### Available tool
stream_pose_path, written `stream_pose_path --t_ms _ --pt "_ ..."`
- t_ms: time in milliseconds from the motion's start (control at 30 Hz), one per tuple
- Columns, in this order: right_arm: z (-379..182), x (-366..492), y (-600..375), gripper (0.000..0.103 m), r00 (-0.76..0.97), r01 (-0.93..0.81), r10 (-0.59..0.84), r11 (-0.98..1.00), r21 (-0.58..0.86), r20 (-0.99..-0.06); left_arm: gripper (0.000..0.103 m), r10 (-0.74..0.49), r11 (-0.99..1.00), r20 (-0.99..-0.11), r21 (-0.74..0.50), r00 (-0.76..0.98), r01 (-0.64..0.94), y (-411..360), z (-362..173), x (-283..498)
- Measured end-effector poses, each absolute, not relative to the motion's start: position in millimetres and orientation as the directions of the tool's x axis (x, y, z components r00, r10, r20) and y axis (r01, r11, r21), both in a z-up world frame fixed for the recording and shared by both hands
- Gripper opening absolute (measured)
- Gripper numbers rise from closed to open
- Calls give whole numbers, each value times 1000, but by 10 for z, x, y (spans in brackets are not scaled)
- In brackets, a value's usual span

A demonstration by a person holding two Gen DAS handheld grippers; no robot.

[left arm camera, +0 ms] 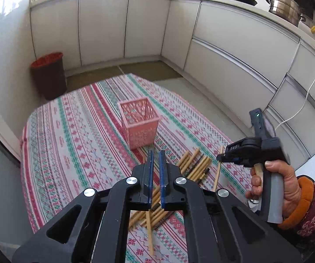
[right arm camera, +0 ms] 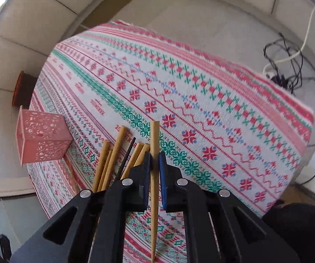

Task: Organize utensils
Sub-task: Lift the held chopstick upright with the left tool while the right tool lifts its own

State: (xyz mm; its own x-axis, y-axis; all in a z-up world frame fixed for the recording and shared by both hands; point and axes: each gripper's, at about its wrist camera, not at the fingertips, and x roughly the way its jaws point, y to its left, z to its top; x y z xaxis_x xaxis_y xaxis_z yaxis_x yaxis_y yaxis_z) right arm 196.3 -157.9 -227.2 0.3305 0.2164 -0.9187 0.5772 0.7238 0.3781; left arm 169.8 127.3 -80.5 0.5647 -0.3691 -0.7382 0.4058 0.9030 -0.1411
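Observation:
A pink perforated square holder [left arm camera: 140, 124] stands upright on the patterned tablecloth [left arm camera: 74, 135]; it also shows at the left of the right wrist view [right arm camera: 42, 139]. A pile of wooden chopsticks [left arm camera: 193, 164] with a few dark ones lies in front of it. My left gripper [left arm camera: 156, 155] hovers over the pile, jaws nearly closed with a narrow gap, holding nothing. My right gripper [right arm camera: 154, 156], also seen at the right of the left wrist view [left arm camera: 220, 156], is shut on one wooden chopstick [right arm camera: 154, 144] and holds it above the cloth, right of the pile [right arm camera: 115, 153].
A dark bin with a red liner [left arm camera: 48, 74] stands on the floor beyond the table's far left. White kitchen cabinets [left arm camera: 234, 50] curve around the back and right. Cables and a power strip [right arm camera: 282, 74] lie on the floor past the table's far right edge.

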Motion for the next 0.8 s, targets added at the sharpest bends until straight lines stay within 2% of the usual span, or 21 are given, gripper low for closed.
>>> stream_pose_path --t_ms 133,267,333,433,667,767,800 --pt "-2014 1849 -1586 8 383 519 178 770 371 -906 5 -358 904 -847 -210 392 372 1232 -1244 1934" --pt "-1821 1781 -1574 8 443 455 166 805 381 -881 6 -270 930 -927 -182 259 321 1169 -1713 2140" --pt "-1786 1749 -1524 8 458 434 172 813 389 -872 10 -268 932 -932 -187 242 312 1133 -1810 2226" --pt "-1781 1739 -1520 8 462 421 198 809 410 -865 24 -255 935 -935 -173 247 310 1038 -1891 2345" --pt "-1820 1770 -1582 8 461 410 222 805 428 -859 24 -137 942 -956 -45 259 333 738 -2216 2561" --pt "-1849 1787 -1614 8 453 411 241 798 441 -858 24 -118 941 -961 -28 250 337 673 -2335 2651" --pt "-1849 1793 -1617 8 454 409 245 797 445 -857 21 -115 938 -961 -22 251 346 647 -2357 2665"
